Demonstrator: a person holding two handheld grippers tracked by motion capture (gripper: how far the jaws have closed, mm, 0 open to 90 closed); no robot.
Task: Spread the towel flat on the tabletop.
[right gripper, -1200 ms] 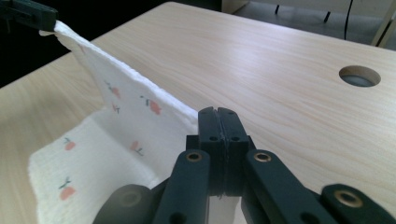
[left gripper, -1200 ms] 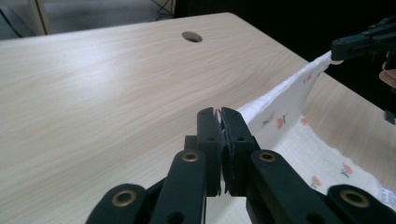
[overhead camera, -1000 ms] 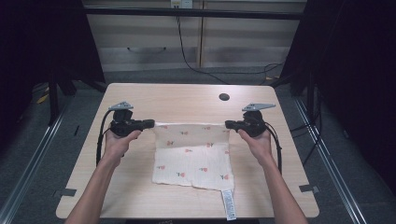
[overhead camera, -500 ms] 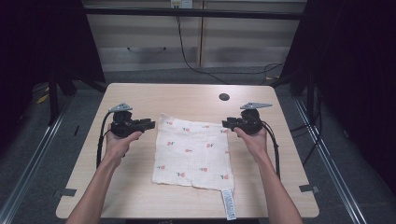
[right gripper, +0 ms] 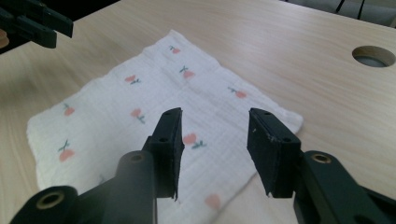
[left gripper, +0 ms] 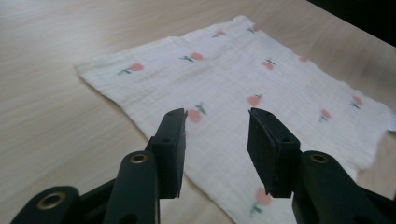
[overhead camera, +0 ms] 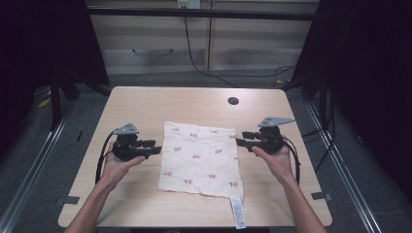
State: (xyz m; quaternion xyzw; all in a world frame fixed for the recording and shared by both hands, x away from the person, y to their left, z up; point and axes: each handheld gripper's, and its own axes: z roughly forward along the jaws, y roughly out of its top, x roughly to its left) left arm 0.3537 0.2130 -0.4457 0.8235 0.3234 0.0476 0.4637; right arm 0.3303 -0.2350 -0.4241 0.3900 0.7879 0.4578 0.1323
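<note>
– Starting nearest the person, what lies on the table [overhead camera: 145, 104]?

– A white care label [overhead camera: 236, 212] hangs over the near edge, attached to the near right corner of a white muslin cloth printed with small red flowers [overhead camera: 200, 158]. The cloth lies flat and spread at the middle of the tabletop.

– And the tongs?

– The left gripper [overhead camera: 153, 147] sits just beside the cloth's left edge, the right gripper [overhead camera: 241, 138] just beside its right edge, each pointing inward at it. Both have just been opening; their jaws stand about half apart with nothing between them, the cloth lying free below.

– Farther back?

– A round cable hole [overhead camera: 233, 101] in the tabletop, well beyond the cloth.
</note>
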